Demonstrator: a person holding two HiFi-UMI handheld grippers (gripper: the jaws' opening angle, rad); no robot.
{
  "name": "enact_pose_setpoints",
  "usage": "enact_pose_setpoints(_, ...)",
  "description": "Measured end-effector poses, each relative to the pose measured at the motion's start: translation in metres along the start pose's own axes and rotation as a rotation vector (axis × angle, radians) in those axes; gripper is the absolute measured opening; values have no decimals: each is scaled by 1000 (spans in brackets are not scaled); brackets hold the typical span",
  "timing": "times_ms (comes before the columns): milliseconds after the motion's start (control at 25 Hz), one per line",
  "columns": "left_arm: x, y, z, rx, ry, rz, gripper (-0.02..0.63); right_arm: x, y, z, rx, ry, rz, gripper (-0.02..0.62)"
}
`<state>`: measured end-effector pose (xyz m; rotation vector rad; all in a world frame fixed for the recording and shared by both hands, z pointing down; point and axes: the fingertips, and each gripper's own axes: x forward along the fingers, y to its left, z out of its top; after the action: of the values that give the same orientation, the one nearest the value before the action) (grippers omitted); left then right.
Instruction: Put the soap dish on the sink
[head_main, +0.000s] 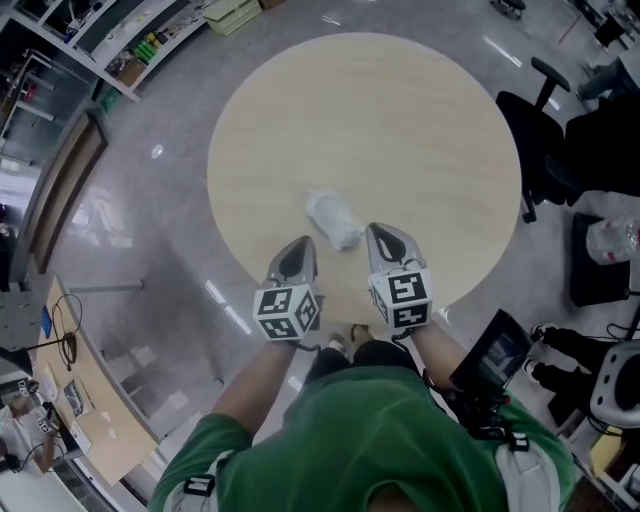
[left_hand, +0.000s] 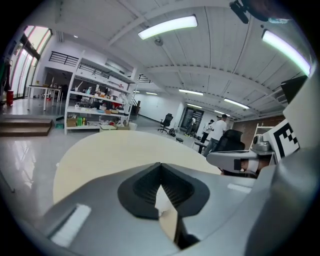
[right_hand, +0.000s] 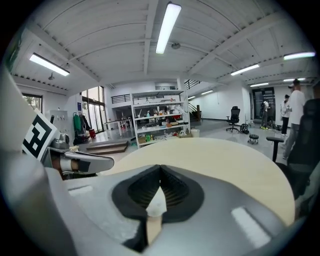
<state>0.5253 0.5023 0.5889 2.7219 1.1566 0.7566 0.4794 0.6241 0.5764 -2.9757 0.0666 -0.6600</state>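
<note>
Green shirt of the person fills the bottom of head view. Just beyond, both grippers hang over the near edge of the round pale-wood surface. On the left gripper, fingers are clenched tip to tip, nothing gripped. Same on the right gripper: fingers pressed together, empty. The white soap dish lies on the surface btwn the two tips, close to both; contact can't be judged, detail too blurry. Black office chair stands off to the right.
</note>
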Motion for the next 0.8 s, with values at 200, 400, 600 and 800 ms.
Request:
enact_pose_setpoints(200,-34,-19,17,2,-74,-42,6,-35,21,13,-24,-51,-15,3)
enact_pose_setpoints(400,-76,-36,30,16,-142,-80,6,-71,50,25,-48,-102,-21,3)
enact_pose_setpoints(600,-115,-47,34,17,-191,-102,6,-105,75,33,-73,-149,-28,3)
enact_pose_setpoints(800,-148,-58,36,20,-233,-127,6,-138,98,34,-92,-180,-40,2)
